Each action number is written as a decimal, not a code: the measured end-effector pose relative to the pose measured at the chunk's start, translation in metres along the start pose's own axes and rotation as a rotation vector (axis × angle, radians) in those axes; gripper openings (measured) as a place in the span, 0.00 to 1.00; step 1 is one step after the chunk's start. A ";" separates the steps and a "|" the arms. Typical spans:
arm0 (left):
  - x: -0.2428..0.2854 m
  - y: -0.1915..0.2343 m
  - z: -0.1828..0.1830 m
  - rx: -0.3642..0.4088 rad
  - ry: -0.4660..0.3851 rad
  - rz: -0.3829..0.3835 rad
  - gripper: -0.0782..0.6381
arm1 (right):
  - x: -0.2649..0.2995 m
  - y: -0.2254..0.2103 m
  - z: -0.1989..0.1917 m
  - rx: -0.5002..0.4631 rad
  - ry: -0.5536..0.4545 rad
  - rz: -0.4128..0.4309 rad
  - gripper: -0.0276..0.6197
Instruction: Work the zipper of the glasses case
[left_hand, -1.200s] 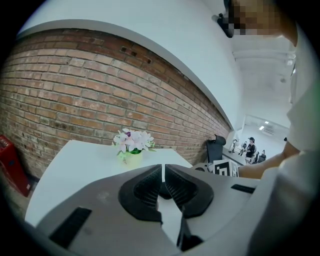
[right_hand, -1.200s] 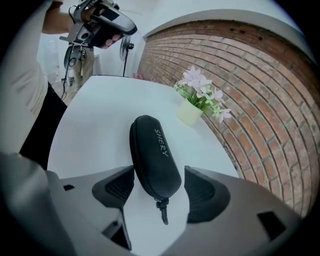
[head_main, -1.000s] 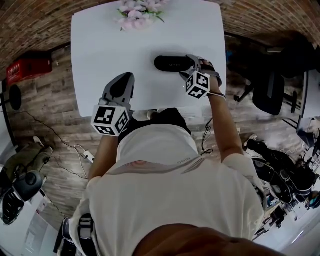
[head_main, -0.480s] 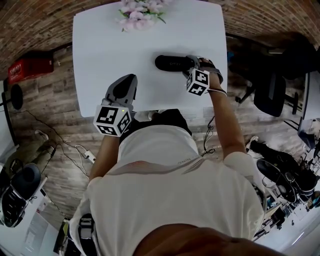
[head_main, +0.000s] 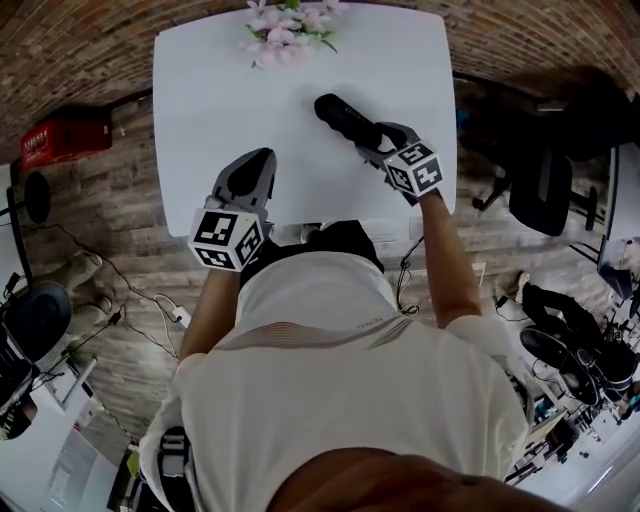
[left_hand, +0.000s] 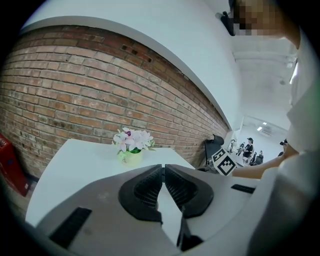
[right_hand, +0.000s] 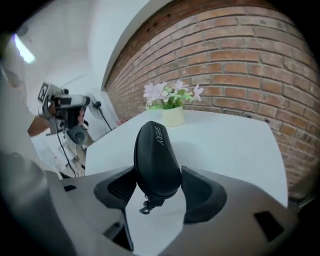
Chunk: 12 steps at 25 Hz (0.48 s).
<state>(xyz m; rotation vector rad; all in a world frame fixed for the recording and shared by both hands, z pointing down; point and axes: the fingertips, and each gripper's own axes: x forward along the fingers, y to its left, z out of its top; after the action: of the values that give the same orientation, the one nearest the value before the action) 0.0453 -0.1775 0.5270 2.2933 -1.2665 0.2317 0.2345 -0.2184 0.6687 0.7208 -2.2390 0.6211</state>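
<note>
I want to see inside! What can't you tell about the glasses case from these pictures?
- Zip open or shut: right gripper view shows only the pull tab; the glasses case hides its track behind its bulge.
- Case's near end: head view, hidden under the right gripper, whose jaws have just been closing round it.

The left gripper (left_hand: 163, 169) points forward and slightly down, its jaws together with nothing between them. The right arm (head_main: 447, 262) reaches forward; the right gripper (right_hand: 159, 182) angles steeply down and leftward, and its jaws have just been closing and press on the near end of the case (right_hand: 155, 150).
</note>
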 end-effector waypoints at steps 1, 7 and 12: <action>-0.001 0.000 0.001 0.000 -0.003 -0.004 0.15 | -0.002 0.003 0.004 0.067 -0.032 0.020 0.55; -0.006 0.001 0.013 0.006 -0.028 -0.043 0.15 | -0.029 0.032 0.047 0.410 -0.280 0.213 0.55; -0.012 0.005 0.032 0.028 -0.068 -0.077 0.15 | -0.064 0.059 0.093 0.519 -0.491 0.316 0.55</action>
<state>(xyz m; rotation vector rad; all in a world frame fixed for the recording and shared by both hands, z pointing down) 0.0311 -0.1871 0.4967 2.3863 -1.2118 0.1467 0.1918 -0.2119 0.5484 0.8410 -2.6999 1.3340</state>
